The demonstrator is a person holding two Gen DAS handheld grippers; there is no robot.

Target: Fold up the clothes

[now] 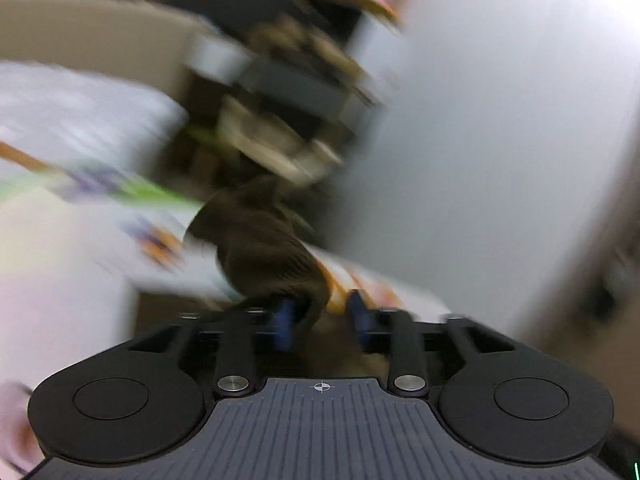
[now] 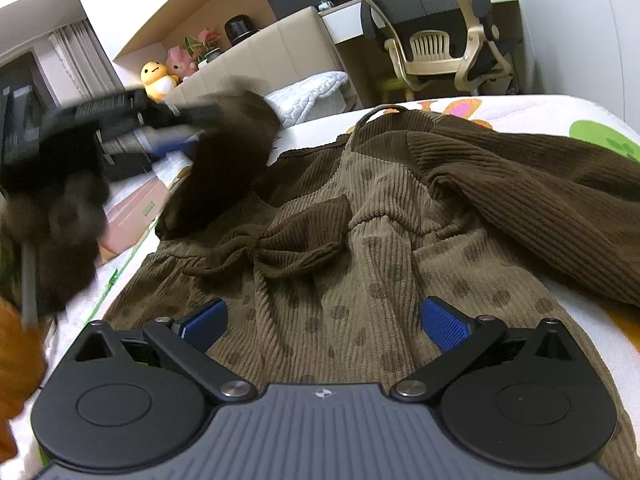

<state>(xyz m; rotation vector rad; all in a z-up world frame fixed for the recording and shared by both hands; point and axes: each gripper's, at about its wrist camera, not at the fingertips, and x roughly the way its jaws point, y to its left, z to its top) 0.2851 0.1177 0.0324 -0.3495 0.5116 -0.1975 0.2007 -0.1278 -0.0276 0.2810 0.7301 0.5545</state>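
A brown corduroy garment (image 2: 320,280) with dark polka dots, a dark bow (image 2: 296,244) and dark brown sleeves lies spread on a white printed mattress (image 2: 540,116). In the right wrist view my right gripper (image 2: 324,320) hovers open just over its lower front, blue pads (image 2: 444,322) wide apart. My left gripper (image 2: 172,140), blurred at upper left, holds the left sleeve (image 2: 228,148) lifted off the bed. The motion-blurred left wrist view shows that sleeve (image 1: 260,248) running down between the left gripper's (image 1: 322,318) pads. The right sleeve (image 2: 540,200) lies folded across the garment.
The mattress edge runs along the left, with cardboard boxes (image 2: 136,212) on the floor beside it. An office chair (image 2: 440,32) stands beyond the bed's far end. Plush toys (image 2: 160,76) sit on a ledge behind. A pale wall (image 1: 480,120) fills the right.
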